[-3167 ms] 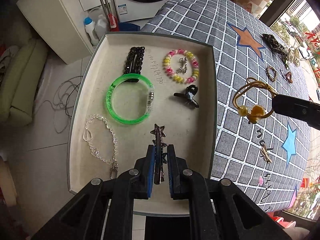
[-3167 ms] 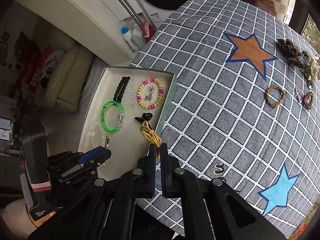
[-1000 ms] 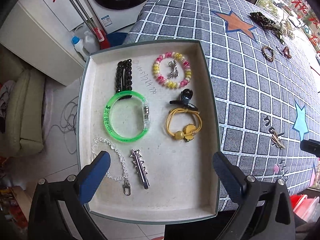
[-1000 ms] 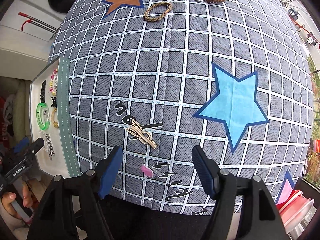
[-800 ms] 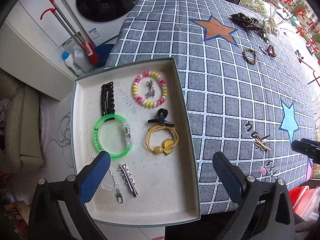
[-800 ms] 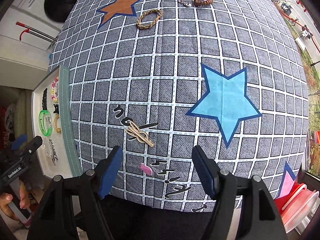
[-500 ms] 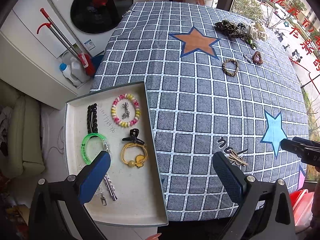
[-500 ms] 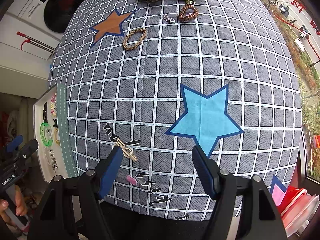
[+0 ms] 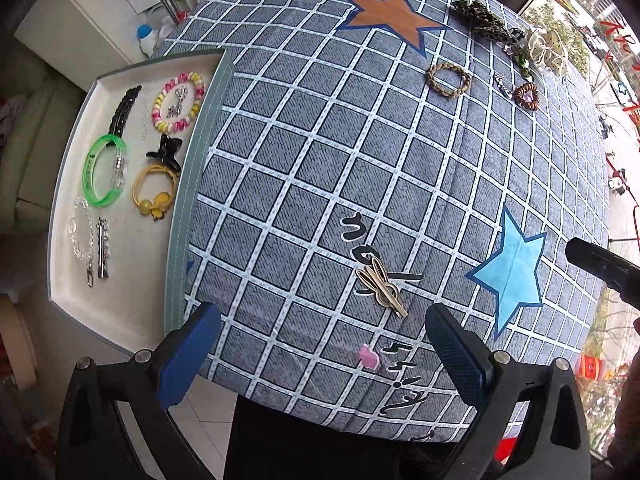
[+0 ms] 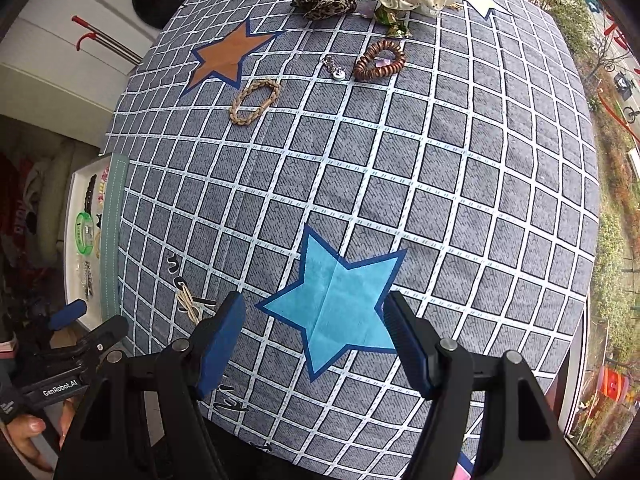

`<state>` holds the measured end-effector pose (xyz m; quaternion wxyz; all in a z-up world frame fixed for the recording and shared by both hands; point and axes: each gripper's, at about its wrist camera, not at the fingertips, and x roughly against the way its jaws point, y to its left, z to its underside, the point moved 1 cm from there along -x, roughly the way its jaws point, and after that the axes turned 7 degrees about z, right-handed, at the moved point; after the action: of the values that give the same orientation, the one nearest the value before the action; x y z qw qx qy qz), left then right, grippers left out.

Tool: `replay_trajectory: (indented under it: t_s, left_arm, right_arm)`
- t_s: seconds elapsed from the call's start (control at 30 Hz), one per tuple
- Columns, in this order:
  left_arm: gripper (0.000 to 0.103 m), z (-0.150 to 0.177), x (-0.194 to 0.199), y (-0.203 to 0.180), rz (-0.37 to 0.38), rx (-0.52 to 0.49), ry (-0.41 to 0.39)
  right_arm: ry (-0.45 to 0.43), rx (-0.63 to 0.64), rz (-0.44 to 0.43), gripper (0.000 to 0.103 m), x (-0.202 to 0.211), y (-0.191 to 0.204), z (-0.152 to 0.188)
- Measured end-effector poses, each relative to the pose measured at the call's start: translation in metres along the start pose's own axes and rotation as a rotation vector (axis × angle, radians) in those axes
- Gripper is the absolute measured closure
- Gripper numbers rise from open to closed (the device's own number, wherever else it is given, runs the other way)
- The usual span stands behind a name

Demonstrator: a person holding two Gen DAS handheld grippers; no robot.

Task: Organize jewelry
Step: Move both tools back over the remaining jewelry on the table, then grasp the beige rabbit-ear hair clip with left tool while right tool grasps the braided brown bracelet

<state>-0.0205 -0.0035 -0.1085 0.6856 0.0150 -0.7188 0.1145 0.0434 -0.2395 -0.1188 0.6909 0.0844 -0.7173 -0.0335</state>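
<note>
The table with its grey checked cloth point(image 9: 340, 168) fills both views. On it lie an orange star point(image 9: 388, 12) at 12 o'clock and a blue star point(image 10: 336, 300) low in the right wrist view.

The white tray point(image 9: 132, 312) sits at the table's edge, at 9 o'clock in the left wrist view. In it are a green bangle point(image 9: 105, 170), a yellow hair tie point(image 9: 154, 190), a pink and yellow bead bracelet point(image 9: 178, 101), a black clip point(image 9: 166, 151), a clear bead chain point(image 9: 80, 236) and a silver hair pin point(image 9: 103, 247).

The left gripper point(image 9: 320, 344) is wide open and holds nothing. The right gripper point(image 10: 316, 330) is also wide open and empty, above the blue star.

A gold hair clip point(image 9: 382, 286) lies on the cloth, just above the left gripper. Far at 1 o'clock lie a braided ring point(image 9: 448, 79) and a brown bead ring point(image 9: 526, 96). A small pink piece point(image 9: 369, 356) lies between the left fingers.
</note>
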Motion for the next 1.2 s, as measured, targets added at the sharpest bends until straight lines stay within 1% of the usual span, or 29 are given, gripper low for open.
replay_trajectory:
  t_s: [0.1, 0.23, 0.37, 0.57, 0.6, 0.73, 0.77, 0.8, 0.83, 0.9, 1.07, 1.1, 1.17, 1.2]
  left_arm:
    - [0.000, 0.005, -0.013, -0.007, -0.008, 0.052, 0.011]
    - [0.000, 0.008, -0.024, -0.014, -0.016, 0.077, -0.004]
    - [0.000, 0.012, -0.037, -0.015, -0.017, 0.120, -0.005]
    - [0.001, 0.022, -0.053, -0.014, -0.012, 0.161, -0.019]
    - [0.007, 0.024, -0.056, -0.013, -0.014, 0.165, -0.017]
    - [0.008, 0.025, -0.067, -0.010, -0.009, 0.185, -0.011]
    - [0.011, 0.024, -0.069, -0.011, -0.009, 0.187, -0.013]
    - [0.019, 0.022, -0.071, -0.011, -0.012, 0.188, -0.014]
    - [0.021, 0.021, -0.075, -0.012, -0.011, 0.190, -0.008]
    - [0.022, 0.017, -0.079, -0.011, -0.002, 0.204, -0.001]
    - [0.022, 0.020, -0.090, -0.012, -0.001, 0.215, 0.001]
    - [0.024, 0.019, -0.091, -0.016, 0.001, 0.216, 0.005]
    - [0.033, 0.018, -0.097, -0.021, -0.003, 0.211, 0.020]
    - [0.033, 0.016, -0.098, -0.025, -0.015, 0.202, 0.016]
  right_arm:
    - [0.000, 0.047, -0.002, 0.028, -0.005, -0.002, -0.013]
    - [-0.014, 0.091, -0.020, 0.028, -0.010, 0.003, -0.035]
    - [-0.039, 0.145, -0.031, 0.028, -0.017, 0.018, -0.057]
    - [-0.082, 0.280, -0.024, 0.028, -0.030, 0.050, -0.084]
    - [-0.084, 0.297, -0.023, 0.028, -0.033, 0.054, -0.087]
    - [-0.104, 0.359, -0.007, 0.028, -0.042, 0.070, -0.102]
    - [-0.107, 0.371, 0.001, 0.028, -0.045, 0.073, -0.105]
    - [-0.107, 0.382, 0.008, 0.028, -0.048, 0.076, -0.109]
    - [-0.107, 0.393, 0.013, 0.028, -0.052, 0.079, -0.113]
    - [-0.113, 0.418, 0.033, 0.028, -0.058, 0.086, -0.119]
    - [-0.124, 0.484, 0.074, 0.029, -0.074, 0.102, -0.131]
    - [-0.121, 0.493, 0.078, 0.031, -0.077, 0.106, -0.132]
    - [-0.115, 0.505, 0.088, 0.033, -0.084, 0.110, -0.135]
    - [-0.109, 0.507, 0.088, 0.034, -0.088, 0.112, -0.137]
